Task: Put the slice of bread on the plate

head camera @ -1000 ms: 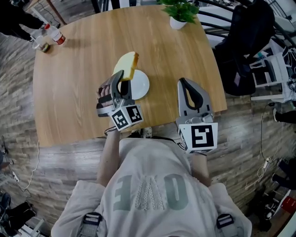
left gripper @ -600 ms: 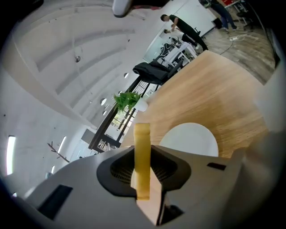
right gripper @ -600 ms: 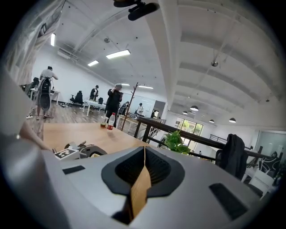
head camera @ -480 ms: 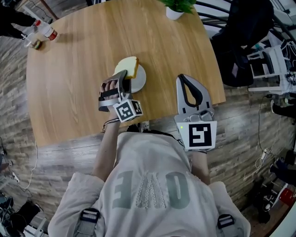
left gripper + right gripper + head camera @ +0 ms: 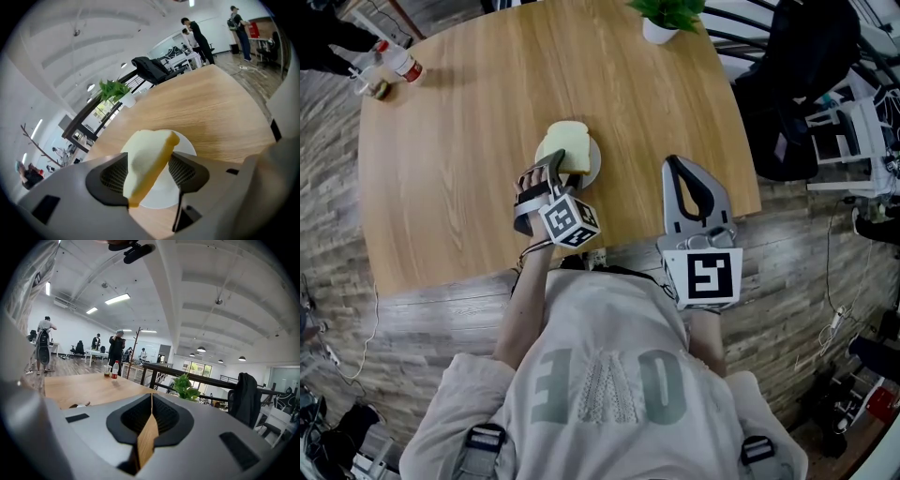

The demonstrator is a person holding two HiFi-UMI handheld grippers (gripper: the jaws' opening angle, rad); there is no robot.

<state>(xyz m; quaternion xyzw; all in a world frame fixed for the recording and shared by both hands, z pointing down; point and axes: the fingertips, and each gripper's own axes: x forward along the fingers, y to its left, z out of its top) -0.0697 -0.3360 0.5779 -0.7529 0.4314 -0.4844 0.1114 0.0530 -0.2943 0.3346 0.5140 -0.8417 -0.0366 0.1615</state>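
Pale slice of bread with a yellow crust (image 5: pixel 149 157) sits tilted on edge between the pads of the left claw (image 5: pixel 554 165), directly over the round white plate (image 5: pixel 593 167) near the front edge of the light wooden counter (image 5: pixel 459 141). The claw's jaws are opening: the slice leans on one pad, and a gap shows at the other. Right claw (image 5: pixel 679 166), well apart at the counter's edge, has its jaws closed together on nothing.

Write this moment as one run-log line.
left gripper: jaws opening, bread slice between them, tilted over plate | right gripper: shut, empty
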